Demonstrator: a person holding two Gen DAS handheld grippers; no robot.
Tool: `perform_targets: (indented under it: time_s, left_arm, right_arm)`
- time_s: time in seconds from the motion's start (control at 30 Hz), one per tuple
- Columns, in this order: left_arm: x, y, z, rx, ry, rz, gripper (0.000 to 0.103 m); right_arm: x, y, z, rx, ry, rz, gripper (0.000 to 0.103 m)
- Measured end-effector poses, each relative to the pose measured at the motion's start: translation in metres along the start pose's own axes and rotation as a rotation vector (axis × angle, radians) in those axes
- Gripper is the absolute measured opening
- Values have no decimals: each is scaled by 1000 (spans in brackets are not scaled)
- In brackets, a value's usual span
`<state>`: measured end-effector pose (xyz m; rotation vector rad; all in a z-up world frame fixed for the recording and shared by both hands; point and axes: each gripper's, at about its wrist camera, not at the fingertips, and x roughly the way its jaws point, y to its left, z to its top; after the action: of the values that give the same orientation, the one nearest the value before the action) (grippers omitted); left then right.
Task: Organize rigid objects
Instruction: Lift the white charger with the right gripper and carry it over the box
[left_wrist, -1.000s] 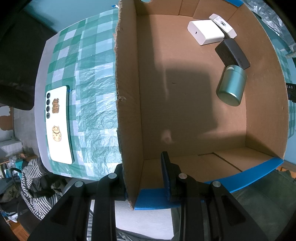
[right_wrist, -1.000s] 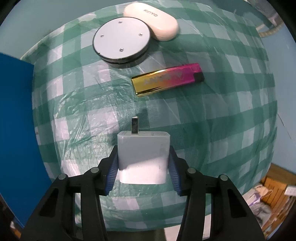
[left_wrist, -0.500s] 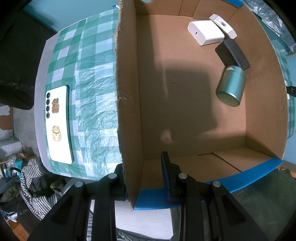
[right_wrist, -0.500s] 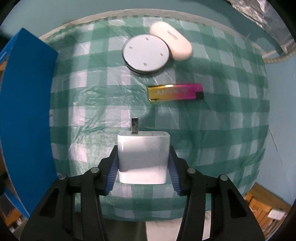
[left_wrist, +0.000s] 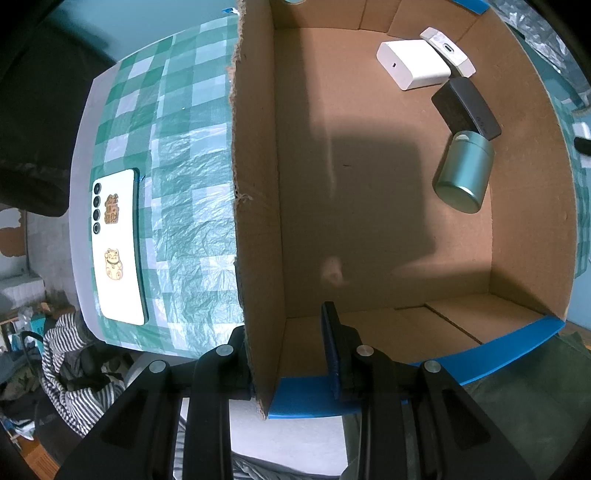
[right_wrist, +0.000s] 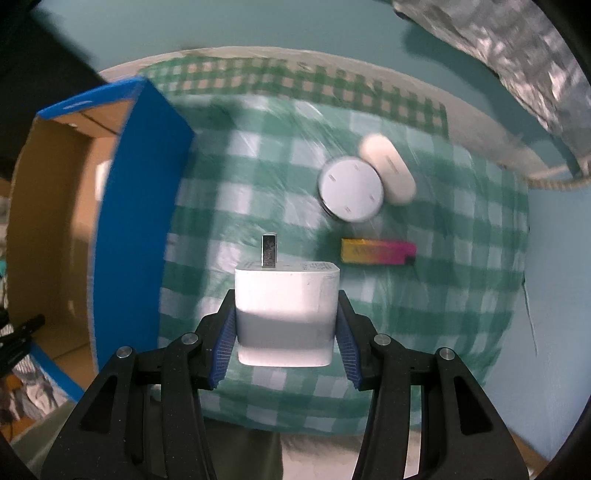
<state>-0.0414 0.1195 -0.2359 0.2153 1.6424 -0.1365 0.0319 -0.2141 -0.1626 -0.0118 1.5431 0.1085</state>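
A: What is clamped by the right hand-held gripper (right_wrist: 286, 325)?

B: A white wall charger (right_wrist: 286, 314), prong at twelve o'clock, is held above the checked bench (right_wrist: 461, 295).

A: And the left hand-held gripper (left_wrist: 291, 354)?

B: The cardboard box (left_wrist: 255, 184) wall is pinched at six o'clock; a teal tin (left_wrist: 463, 171) lies inside at two o'clock.
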Motion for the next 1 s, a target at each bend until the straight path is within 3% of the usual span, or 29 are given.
perform_targets:
  time_s: [0.6, 1.0]
  left_arm:
    - [0, 4, 1, -15, -3, -1, 27]
    - [0, 5, 1, -13, -2, 5, 27]
  right_arm:
    - [-18, 80, 59, -293, -79, 18, 49]
    - [6, 128, 80, -426, -51, -7, 49]
